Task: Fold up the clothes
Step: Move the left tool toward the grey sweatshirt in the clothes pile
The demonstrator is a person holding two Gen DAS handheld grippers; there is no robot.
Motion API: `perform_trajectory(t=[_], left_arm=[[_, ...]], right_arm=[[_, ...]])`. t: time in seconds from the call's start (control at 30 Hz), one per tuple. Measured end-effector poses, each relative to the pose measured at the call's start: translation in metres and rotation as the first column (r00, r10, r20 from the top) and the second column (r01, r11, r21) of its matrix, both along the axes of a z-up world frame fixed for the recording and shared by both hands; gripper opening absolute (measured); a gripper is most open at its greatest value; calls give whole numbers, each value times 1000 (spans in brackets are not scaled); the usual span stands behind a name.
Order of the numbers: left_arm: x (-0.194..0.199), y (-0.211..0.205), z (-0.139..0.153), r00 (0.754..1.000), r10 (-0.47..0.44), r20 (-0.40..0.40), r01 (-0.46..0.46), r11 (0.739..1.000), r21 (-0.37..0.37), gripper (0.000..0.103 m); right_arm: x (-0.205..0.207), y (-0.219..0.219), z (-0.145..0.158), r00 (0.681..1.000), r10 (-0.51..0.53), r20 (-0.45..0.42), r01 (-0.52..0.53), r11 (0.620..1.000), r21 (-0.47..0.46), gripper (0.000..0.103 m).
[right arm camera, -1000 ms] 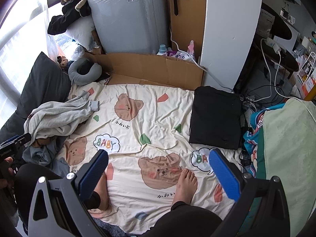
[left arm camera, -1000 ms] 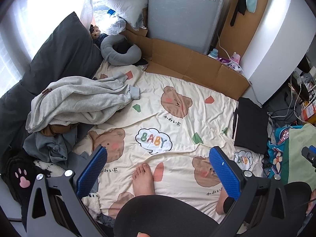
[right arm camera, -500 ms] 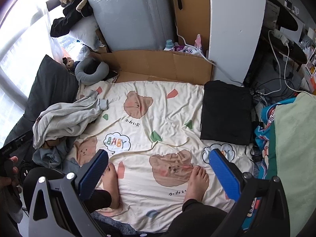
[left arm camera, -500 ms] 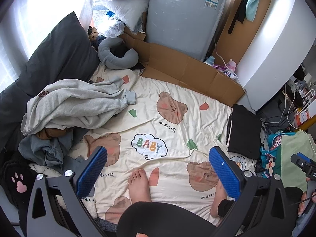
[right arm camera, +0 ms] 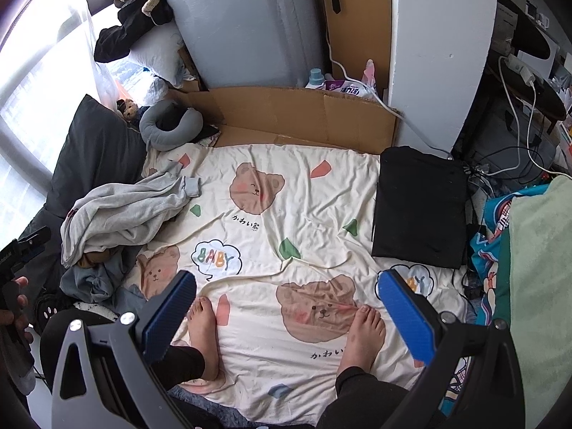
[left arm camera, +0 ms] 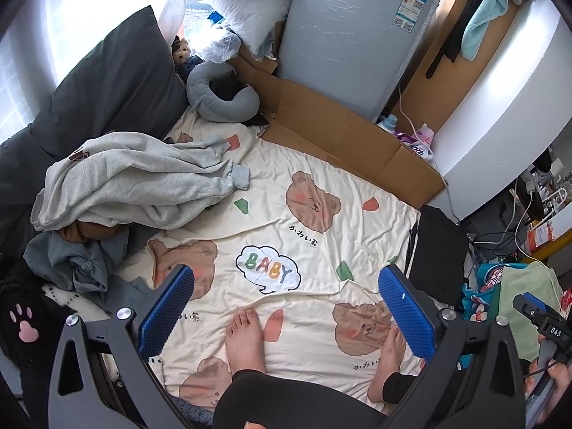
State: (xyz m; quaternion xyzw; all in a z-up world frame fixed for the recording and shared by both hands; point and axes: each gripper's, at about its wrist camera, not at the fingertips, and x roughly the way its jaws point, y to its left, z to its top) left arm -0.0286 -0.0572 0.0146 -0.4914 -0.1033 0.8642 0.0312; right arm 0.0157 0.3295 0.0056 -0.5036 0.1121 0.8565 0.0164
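A crumpled grey sweatshirt tops a heap of clothes at the left of the cream bear-print sheet, over a brown garment and a blue-grey one. A folded black garment lies flat at the sheet's right edge. My left gripper is open, high above the sheet, with nothing in it. My right gripper is likewise open and empty. The person's bare feet stand on the sheet below both.
Dark pillows and a grey neck pillow line the left. Flattened cardboard and a grey appliance stand behind. A green blanket and cables crowd the right. A black paw-print item lies lower left.
Both grippers have risen and drawn back, so the sheet and clothes look smaller and both feet are in view. Both stay open and empty.
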Motion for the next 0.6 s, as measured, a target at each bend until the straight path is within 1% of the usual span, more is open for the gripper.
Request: perform_trajectory(t=[0.23, 0.3, 0.37, 0.47, 0.6], left_arm=[[-4, -16, 0, 999, 39, -24, -40, 999, -25, 103], [-7, -25, -3, 998, 54, -24, -55, 998, -34, 103], [-10, -34, -7, 999, 48, -20, -49, 998, -35, 103], [-13, -50, -8, 996, 92, -14, -92, 995, -47, 103], [-13, -76, -3, 986, 163, -40, -166, 983, -75, 103]], right_arm=[[-14, -6, -1, 1000, 16, -16, -17, 1000, -13, 103], [-19, -8, 1, 999, 20, -30, -20, 1000, -13, 103], [-23, -10, 4, 998, 30, -48, -31, 999, -13, 103], [-30, -15, 6, 995, 67, -72, -68, 998, -5, 103], [-41, -22, 10, 987, 121, -104, -121, 993, 8, 103]])
